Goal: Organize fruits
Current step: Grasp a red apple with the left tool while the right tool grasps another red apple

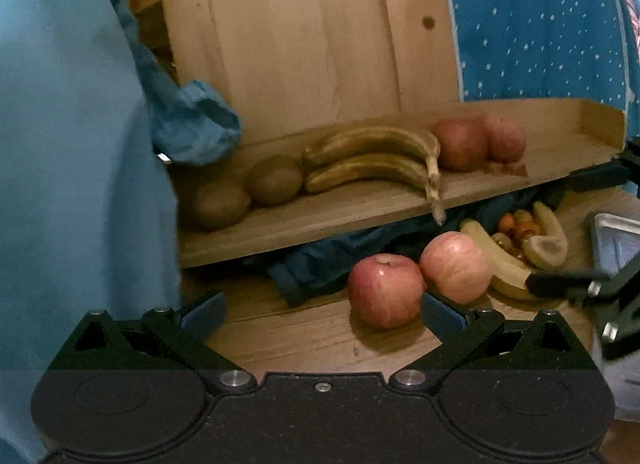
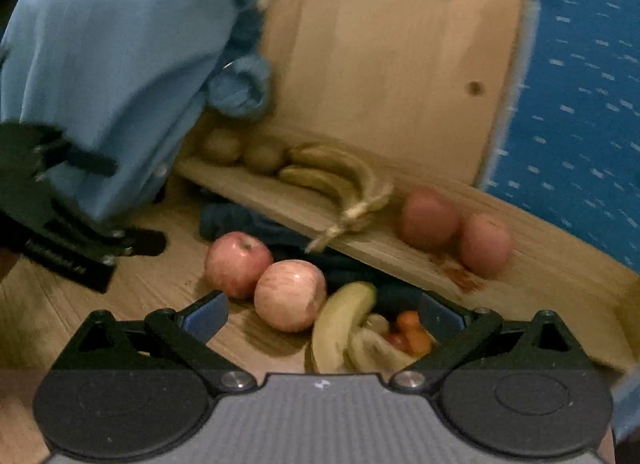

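Observation:
A wooden shelf board (image 1: pixel 360 204) holds two kiwis (image 1: pixel 274 180), a bunch of brown-spotted bananas (image 1: pixel 376 160) and two apples (image 1: pixel 460 144). Two more red apples (image 1: pixel 386 290) (image 1: pixel 456 266) lie on the wooden floor below, beside loose bananas (image 1: pixel 504 264) and small orange fruits (image 1: pixel 520 228). My left gripper (image 1: pixel 320 308) is open and empty, just in front of the nearer floor apple. My right gripper (image 2: pixel 320 312) is open and empty, with the pale apple (image 2: pixel 290 294) and a banana (image 2: pixel 340 324) between its fingers' span; it also shows in the left wrist view (image 1: pixel 580 284).
A light wooden cabinet panel (image 1: pixel 304 36) stands behind the shelf. A blue sleeve and cloth (image 1: pixel 80 144) fill the left. Dark blue fabric (image 1: pixel 340 260) lies under the board. A dotted blue cloth (image 1: pixel 540 24) hangs at the right. A metal tray edge (image 1: pixel 616 240) shows far right.

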The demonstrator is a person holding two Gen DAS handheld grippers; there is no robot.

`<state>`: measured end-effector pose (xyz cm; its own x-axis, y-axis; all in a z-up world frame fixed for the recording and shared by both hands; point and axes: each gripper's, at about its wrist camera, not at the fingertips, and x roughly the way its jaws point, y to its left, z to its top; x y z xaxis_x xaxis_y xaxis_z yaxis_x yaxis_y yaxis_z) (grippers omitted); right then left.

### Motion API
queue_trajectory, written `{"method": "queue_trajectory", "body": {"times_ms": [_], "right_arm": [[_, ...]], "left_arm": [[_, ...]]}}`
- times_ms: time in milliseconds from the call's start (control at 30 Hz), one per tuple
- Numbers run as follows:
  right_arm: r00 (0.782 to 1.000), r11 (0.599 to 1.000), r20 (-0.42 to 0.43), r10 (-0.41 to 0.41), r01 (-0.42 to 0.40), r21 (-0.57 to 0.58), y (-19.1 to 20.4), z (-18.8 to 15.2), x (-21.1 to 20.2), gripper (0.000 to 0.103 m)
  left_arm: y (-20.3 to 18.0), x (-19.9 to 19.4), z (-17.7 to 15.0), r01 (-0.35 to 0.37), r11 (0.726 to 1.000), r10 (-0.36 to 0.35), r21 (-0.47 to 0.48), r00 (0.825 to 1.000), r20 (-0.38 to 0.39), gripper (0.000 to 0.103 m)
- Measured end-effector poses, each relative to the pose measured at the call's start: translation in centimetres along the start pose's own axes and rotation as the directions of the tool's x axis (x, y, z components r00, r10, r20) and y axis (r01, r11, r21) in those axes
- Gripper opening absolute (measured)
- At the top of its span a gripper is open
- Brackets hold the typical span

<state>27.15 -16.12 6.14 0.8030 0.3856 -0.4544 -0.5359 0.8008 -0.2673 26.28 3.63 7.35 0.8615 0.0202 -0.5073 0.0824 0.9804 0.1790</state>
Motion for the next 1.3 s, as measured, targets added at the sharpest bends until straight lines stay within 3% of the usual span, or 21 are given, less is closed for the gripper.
{"method": "queue_trajectory", "body": {"times_ms": [233, 500, 600, 933, 1000, 1300], "right_arm": [[0.998, 0.989, -0.059, 0.036, -0.044, -0.144, 0.9, -0.1, 4.7, 0.100], [0.992, 0.967, -0.115, 0.060, -0.086, -0.240, 1.8, -0.2, 7.5, 0.089], [0.990, 0.959, -0.124, 0.060, -0.091, -0.267, 1.9, -0.4, 8.1, 0.082], [0.993, 0.952, -0.099, 0.060, -0.087, -0.293, 2.3, -0.8, 9.1, 0.077], [0.994, 0.953, -0.098, 0.056, -0.082, -0.291, 2.3, -0.7, 9.4, 0.071], [0.994, 0.958, -0.089, 0.064, -0.086, -0.272, 2.1, -0.7, 9.6, 0.069]], "left_arm": [[0.5, 4.5, 1.1, 0.054, 0.998, -0.056, -0.043, 0.997, -0.052, 0.102], [-0.4, 7.6, 1.4, 0.137, 0.987, -0.146, -0.081, 0.982, -0.116, 0.102], [-0.6, 8.4, 1.4, 0.153, 0.984, -0.164, -0.091, 0.978, -0.132, 0.102], [-0.1, 10.2, 1.4, 0.184, 0.976, -0.202, -0.118, 0.966, -0.160, 0.099], [-0.1, 10.2, 1.5, 0.194, 0.973, -0.213, -0.122, 0.964, -0.158, 0.095], [-0.2, 9.9, 1.2, 0.251, 0.958, -0.273, -0.141, 0.948, -0.164, 0.076]]}}
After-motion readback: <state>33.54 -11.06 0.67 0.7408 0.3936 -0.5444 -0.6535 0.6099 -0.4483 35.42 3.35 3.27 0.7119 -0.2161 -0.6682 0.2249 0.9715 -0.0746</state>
